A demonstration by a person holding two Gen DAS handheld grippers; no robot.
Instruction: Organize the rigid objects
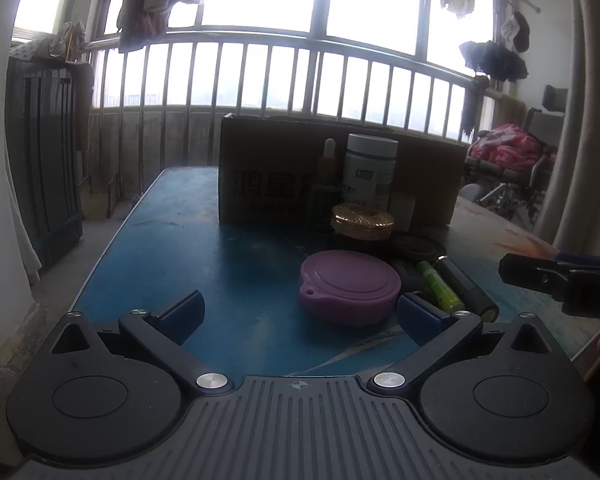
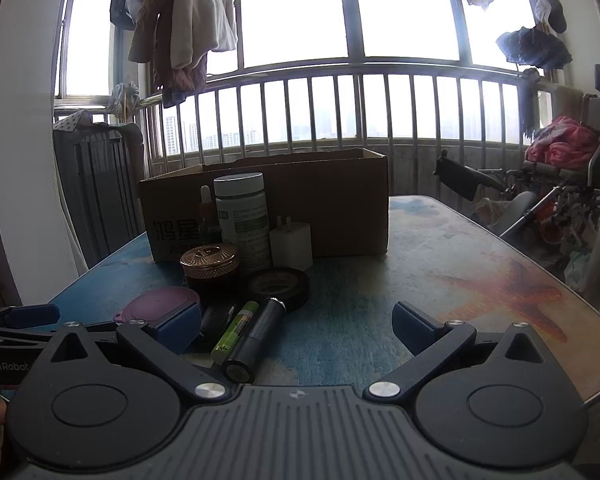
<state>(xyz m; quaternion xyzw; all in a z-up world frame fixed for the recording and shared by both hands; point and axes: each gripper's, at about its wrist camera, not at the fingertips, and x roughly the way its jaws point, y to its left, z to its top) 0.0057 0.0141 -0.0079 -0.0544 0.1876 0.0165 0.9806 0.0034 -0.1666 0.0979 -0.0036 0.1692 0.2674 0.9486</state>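
Observation:
A round purple case (image 1: 350,287) lies on the table just ahead of my left gripper (image 1: 302,312), which is open and empty. Beside the case lie a green battery (image 1: 438,286) and a black cylinder (image 1: 468,288). Behind stand a gold-lidded jar (image 1: 362,222), a white pill bottle (image 1: 370,168) and a dropper bottle (image 1: 327,176). My right gripper (image 2: 300,324) is open and empty; the battery (image 2: 236,330), black cylinder (image 2: 256,340), black tape roll (image 2: 279,285), white charger (image 2: 291,245), jar (image 2: 209,262) and purple case (image 2: 160,304) lie ahead to its left.
An open cardboard box (image 1: 284,168) stands behind the items, also in the right wrist view (image 2: 332,208). The table (image 2: 480,264) ends at the right edge. A metal railing (image 2: 340,100) and a wheelchair (image 2: 540,200) are beyond. The right gripper's body (image 1: 564,280) shows at the left view's right.

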